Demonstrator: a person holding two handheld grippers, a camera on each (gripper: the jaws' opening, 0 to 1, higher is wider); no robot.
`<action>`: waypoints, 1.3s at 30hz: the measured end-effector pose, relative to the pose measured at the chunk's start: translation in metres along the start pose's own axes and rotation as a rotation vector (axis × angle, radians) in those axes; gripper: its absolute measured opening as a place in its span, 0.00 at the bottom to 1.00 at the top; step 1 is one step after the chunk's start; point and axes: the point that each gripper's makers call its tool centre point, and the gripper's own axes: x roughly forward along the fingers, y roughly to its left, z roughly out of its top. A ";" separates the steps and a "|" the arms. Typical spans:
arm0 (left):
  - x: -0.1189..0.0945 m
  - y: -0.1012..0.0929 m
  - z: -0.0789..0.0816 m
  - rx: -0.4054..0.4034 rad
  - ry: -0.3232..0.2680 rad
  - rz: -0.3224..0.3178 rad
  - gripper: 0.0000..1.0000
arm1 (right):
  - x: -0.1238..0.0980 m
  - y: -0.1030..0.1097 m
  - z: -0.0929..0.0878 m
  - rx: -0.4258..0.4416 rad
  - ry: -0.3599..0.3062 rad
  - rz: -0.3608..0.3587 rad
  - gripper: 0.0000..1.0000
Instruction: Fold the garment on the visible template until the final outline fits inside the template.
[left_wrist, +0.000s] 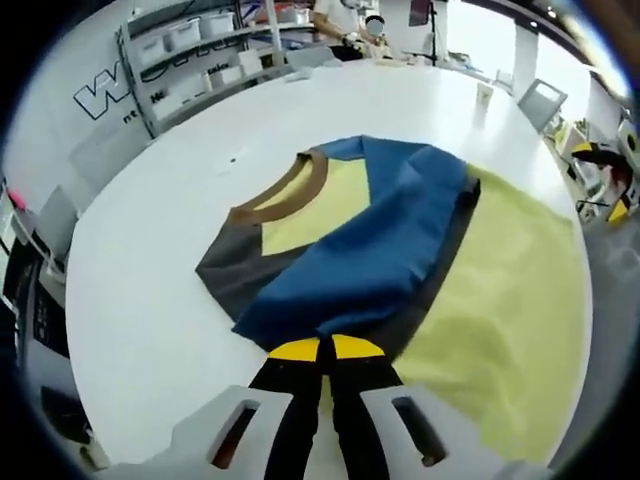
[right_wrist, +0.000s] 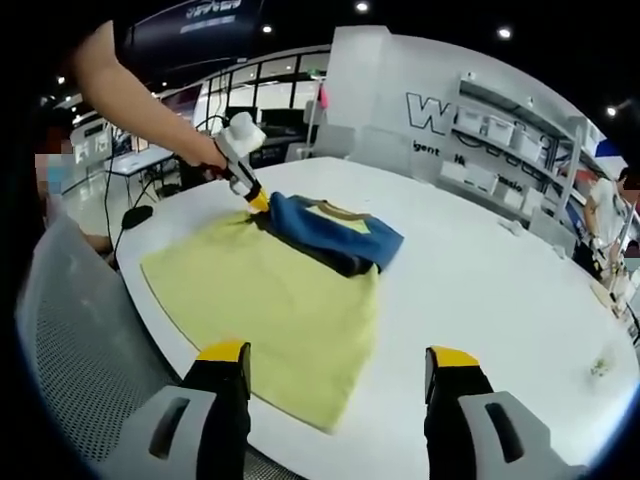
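Note:
A yellow garment (left_wrist: 500, 290) with a brown collar (left_wrist: 300, 190) lies flat on the white round table (left_wrist: 150, 290). Its blue sleeve (left_wrist: 370, 250) is folded across the chest over a dark grey part. My left gripper (left_wrist: 325, 347) is shut, its yellow tips pressed together on the near edge of the blue sleeve. In the right gripper view the left gripper (right_wrist: 258, 201), held by a person's hand, meets the blue fabric (right_wrist: 330, 235) at the garment's far side. My right gripper (right_wrist: 338, 358) is open above the yellow hem (right_wrist: 270, 290), holding nothing.
Metal shelves (left_wrist: 200, 50) with white bins stand against the lettered wall behind the table. A grey mesh chair back (right_wrist: 80, 330) is close to the table's edge (right_wrist: 150, 300). A small greenish scrap (right_wrist: 600, 366) lies on the bare table top at far right.

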 end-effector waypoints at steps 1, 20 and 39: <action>-0.001 0.001 -0.001 0.001 0.001 0.000 0.05 | 0.000 0.000 0.000 0.000 0.000 0.000 0.69; -0.021 -0.014 -0.032 -0.007 0.018 0.005 0.05 | 0.002 0.004 -0.007 -0.007 0.036 0.021 0.71; -0.052 -0.016 -0.066 -0.168 -0.014 0.069 0.21 | 0.002 0.008 -0.008 0.012 0.047 0.044 0.73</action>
